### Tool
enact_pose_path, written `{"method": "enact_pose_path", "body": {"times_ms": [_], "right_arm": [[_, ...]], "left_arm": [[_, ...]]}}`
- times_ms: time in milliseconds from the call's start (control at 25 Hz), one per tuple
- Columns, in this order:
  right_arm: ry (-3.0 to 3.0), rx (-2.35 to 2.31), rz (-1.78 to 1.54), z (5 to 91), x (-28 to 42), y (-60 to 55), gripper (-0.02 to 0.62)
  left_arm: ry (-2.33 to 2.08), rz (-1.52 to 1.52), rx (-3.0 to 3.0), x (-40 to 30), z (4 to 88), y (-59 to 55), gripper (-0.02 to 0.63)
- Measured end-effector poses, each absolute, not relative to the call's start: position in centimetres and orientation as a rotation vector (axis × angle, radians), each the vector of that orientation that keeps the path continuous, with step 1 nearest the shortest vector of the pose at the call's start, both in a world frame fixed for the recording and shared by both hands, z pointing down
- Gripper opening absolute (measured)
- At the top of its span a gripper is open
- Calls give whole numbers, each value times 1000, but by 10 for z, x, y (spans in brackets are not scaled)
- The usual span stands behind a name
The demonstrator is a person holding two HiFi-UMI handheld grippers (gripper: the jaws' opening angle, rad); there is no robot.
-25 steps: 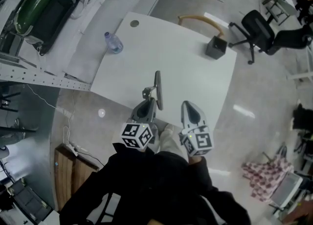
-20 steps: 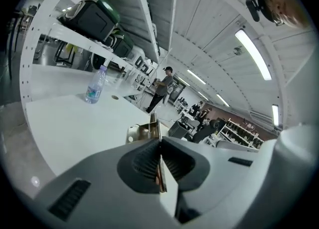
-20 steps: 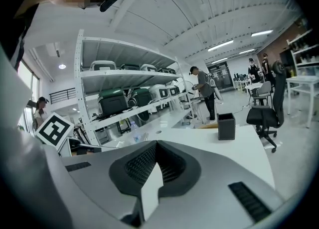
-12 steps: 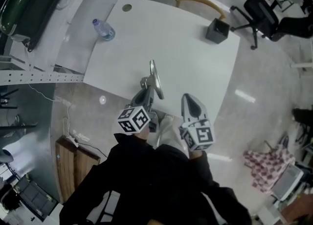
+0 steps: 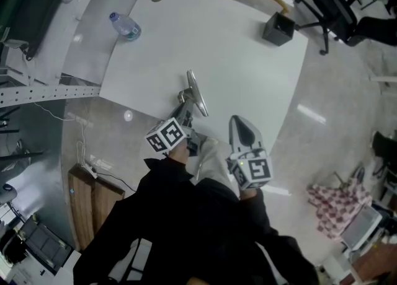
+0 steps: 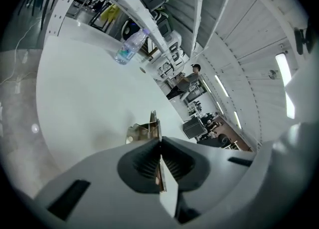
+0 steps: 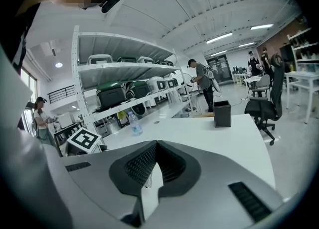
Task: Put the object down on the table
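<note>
My left gripper (image 5: pixel 184 111) is shut on a thin flat board (image 5: pixel 197 93) with a metal clip (image 5: pixel 185 96) on it. The board stands on edge, tilted, just above the near edge of the white table (image 5: pixel 236 61). In the left gripper view the board's edge (image 6: pixel 160 173) runs between the pads (image 6: pixel 144 166) and the clip (image 6: pixel 143 131) sticks out past them. My right gripper (image 5: pixel 240 127) hovers beside it at the same table edge, shut with nothing in it; its jaws (image 7: pixel 156 144) meet at the tip.
A water bottle (image 5: pixel 124 26) lies at the table's far left and a black box (image 5: pixel 277 28) stands at its far right corner. A black office chair (image 5: pixel 335 8) sits beyond. Metal shelving (image 7: pixel 124 73) and a standing person (image 7: pixel 202 84) are behind the table.
The head view has shifted forward over the table. The left gripper has swung a little left, and the board it holds now leans instead of standing straight. The right gripper has barely moved.
</note>
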State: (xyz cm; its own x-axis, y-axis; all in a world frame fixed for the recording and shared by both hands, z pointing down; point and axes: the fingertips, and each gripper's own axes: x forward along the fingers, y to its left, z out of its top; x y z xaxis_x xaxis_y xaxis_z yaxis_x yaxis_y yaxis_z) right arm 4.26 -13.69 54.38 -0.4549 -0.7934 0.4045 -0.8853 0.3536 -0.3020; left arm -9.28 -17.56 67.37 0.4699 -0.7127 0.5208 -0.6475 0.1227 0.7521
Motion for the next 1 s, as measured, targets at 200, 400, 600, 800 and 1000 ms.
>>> {"method": "enact_pose_path", "body": {"times_ms": [200,400,600,800,1000], "right_arm": [[-2404,1524,735,549,45,-138,-11],[-2397,1525,734,553,46,-139,-11],[-2397,1515,735,555,46,-137,-11],[-2397,1495,742,556,43,-135,-11],[-2393,1482,743,558,42,-134,-11]], "left_arm": [[-1179,-144,1504,-88,679,-181,9],[-1170,-170,1455,-86,689,-180,9],[-1175,-176,1423,-86,699,-178,9],[-1168,-207,1373,-86,707,-175,9],[-1150,-229,1346,-84,715,-172,9]]}}
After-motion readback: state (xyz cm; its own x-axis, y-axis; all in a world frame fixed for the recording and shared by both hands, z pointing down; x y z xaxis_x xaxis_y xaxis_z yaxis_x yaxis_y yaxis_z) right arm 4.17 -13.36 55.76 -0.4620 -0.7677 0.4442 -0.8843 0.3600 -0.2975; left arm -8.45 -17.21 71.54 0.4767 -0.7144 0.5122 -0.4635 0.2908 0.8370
